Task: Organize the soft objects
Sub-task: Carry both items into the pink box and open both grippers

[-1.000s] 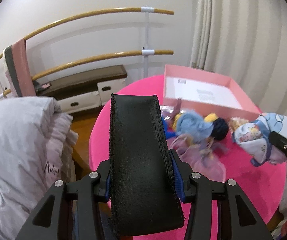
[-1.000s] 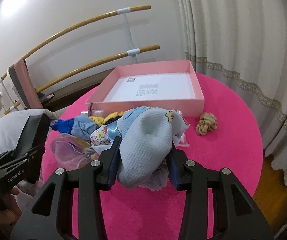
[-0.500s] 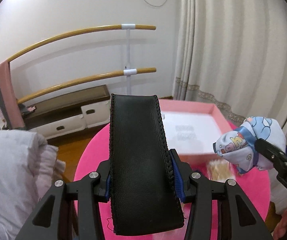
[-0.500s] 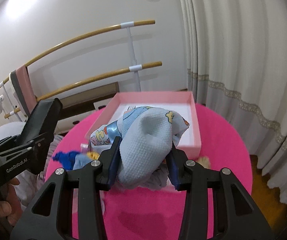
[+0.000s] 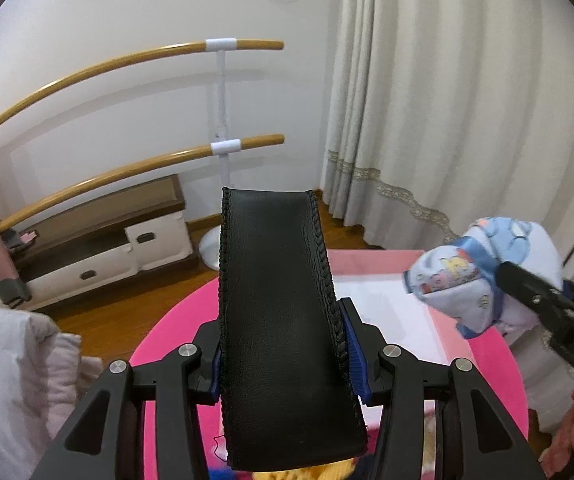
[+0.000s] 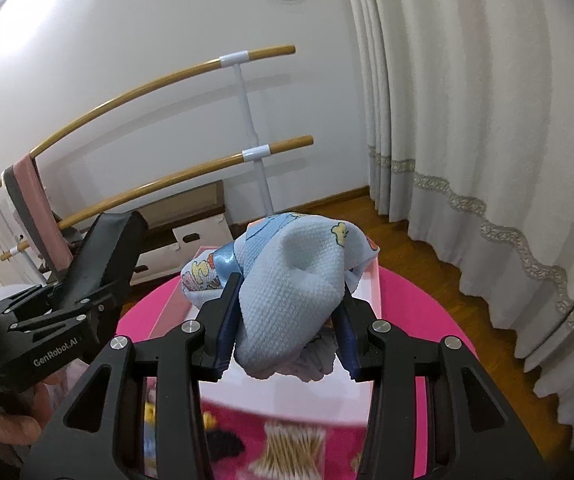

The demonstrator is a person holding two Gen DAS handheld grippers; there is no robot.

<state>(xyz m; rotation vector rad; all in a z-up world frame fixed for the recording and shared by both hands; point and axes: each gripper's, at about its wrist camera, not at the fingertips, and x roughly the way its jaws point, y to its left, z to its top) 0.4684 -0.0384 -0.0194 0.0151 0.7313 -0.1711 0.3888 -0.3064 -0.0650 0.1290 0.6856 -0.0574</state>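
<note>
a: item one, left hand-held gripper (image 5: 287,356)?
b: clamped on a black leather pad (image 5: 279,320), stitched edges, held upright between the blue fingers (image 5: 353,364); lifted over the left part of the round pink surface (image 5: 175,320).

a: item two, right hand-held gripper (image 6: 285,320)?
b: clamped on a bundled light-blue printed cloth (image 6: 291,292) with a blue satin ribbon, waffle texture; held in the air above the pink box (image 6: 375,280), not touching it.

a: the pink box?
b: shallow, open, white sheet inside; sits on the far side of the surface.

a: loose items?
b: near edge of the surface, blurred: a pack of cotton swabs (image 6: 293,454) and small coloured pieces, kind cannot be told.

a: surroundings?
b: two wooden rails (image 5: 127,64) on a white post at the far wall, low cabinet (image 5: 99,248) beneath, cream curtain (image 6: 487,120) to the right, pale quilt (image 5: 11,376) at the left.
</note>
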